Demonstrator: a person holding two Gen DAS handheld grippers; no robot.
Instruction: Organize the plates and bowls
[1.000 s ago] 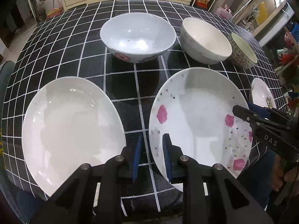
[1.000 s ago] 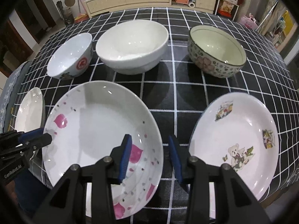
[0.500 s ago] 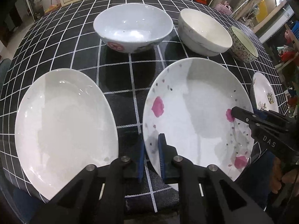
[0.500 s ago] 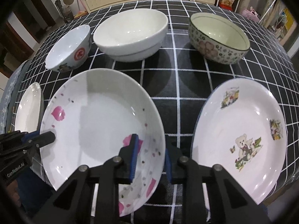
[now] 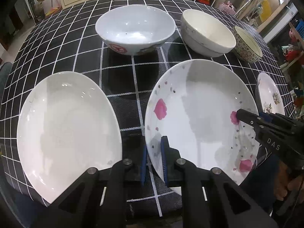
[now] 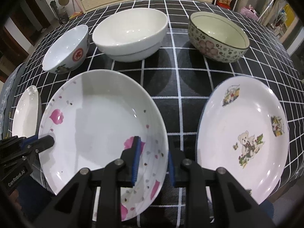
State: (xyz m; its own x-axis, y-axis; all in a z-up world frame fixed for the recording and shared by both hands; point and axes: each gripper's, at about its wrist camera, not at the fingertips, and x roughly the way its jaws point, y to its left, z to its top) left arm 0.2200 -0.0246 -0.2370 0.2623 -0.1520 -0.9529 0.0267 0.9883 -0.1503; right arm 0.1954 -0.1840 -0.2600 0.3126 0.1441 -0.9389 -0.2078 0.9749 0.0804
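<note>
Along the near edge of the surface (image 6: pixel 190 102): three plates. Pink-flowered plate (image 5: pixel 199 117), middle, now clamped at two rims: left gripper (image 5: pixel 154 163) nearly closed on its left rim, right gripper (image 6: pixel 153 161) narrowed onto its right rim; both had just been closing a moment ago. Judged ready to lift for stacking. Plain white plate (image 5: pixel 66 129) to its left; bear plate (image 6: pixel 243 142) right. Far row: red-marked bowl (image 5: pixel 134 28), white bowl (image 6: pixel 131 32), flowered bowl (image 6: pixel 218 38). All dishes empty.
</note>
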